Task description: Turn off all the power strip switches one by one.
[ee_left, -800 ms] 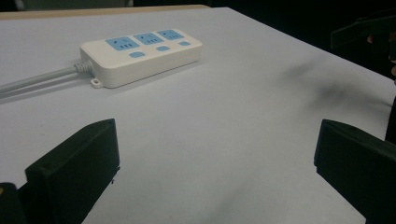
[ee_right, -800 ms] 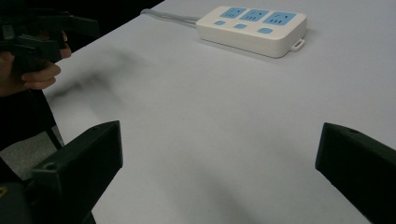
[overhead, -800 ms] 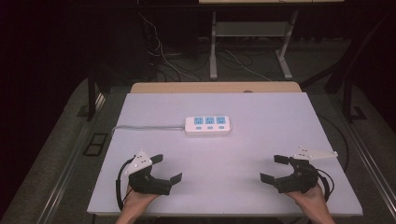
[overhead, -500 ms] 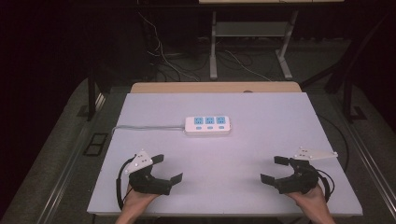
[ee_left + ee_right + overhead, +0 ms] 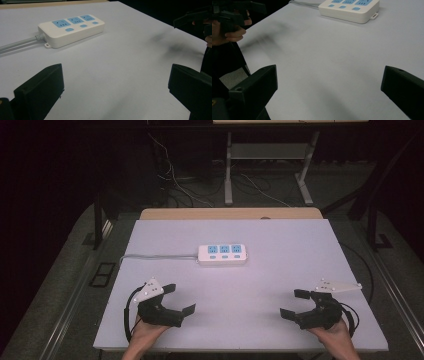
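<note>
We see the left hand-held gripper and the right hand-held gripper resting low at the near edge of the pale lilac-grey tabletop, each with its black jaws spread wide and nothing between them. The white three-socket plastic power strip with blue outlet faces lies flat toward the middle of the tabletop, well apart from both grippers and a little nearer the left one, its grey round cable running off toward the left edge. From the left gripper view the strip sits ahead and to the left of the open jaws; from the right gripper view it lies far up the frame. We judge the risks from here to be plain ones: the strip is smooth, low and broad, so jaws closing across it off-centre could slip and skate it over the slick surface; a grip taken at one end could let it tilt and swing; and the trailing cable could drag, tug the strip askew or snag at the tabletop edge if it is lifted or pulled toward us. With two grippers closing on one small body, we also see a chance of them knocking each other.
</note>
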Tool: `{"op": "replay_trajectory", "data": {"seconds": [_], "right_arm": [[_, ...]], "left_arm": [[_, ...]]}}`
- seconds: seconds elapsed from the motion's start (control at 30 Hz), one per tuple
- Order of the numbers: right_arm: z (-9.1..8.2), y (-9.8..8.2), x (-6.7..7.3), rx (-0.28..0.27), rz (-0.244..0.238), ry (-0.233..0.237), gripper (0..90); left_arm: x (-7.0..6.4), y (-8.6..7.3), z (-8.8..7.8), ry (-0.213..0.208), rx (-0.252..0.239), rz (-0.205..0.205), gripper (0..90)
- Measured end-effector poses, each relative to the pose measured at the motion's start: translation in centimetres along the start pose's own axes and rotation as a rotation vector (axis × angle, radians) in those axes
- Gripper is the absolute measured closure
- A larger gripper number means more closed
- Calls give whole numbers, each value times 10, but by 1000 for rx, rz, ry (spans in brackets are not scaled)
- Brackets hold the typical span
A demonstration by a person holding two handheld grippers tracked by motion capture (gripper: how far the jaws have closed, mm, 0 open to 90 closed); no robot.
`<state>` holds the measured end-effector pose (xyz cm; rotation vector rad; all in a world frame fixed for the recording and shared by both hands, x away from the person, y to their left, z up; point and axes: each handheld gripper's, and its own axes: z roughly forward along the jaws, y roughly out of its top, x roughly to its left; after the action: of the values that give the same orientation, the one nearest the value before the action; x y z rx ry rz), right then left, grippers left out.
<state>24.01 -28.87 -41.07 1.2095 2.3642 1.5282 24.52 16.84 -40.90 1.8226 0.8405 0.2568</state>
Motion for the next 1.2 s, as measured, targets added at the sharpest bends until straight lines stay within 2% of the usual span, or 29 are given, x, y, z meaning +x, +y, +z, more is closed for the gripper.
{"op": "replay_trajectory", "data": {"seconds": [0.27,0.53,0.67,1.2], "right_arm": [[0,-1,-1,10,-4,-5,6],[-1,-2,-2,14,-1,-12,6],[0,-2,-2,16,-2,-12,5],[-1,-2,-2,14,4,-13,6]], "left_arm": [[2,7,1,-11,38,21,0],[9,14,0,-16,67,8,0],[12,20,1,-18,85,15,0],[18,40,11,-26,104,27,0]]}}
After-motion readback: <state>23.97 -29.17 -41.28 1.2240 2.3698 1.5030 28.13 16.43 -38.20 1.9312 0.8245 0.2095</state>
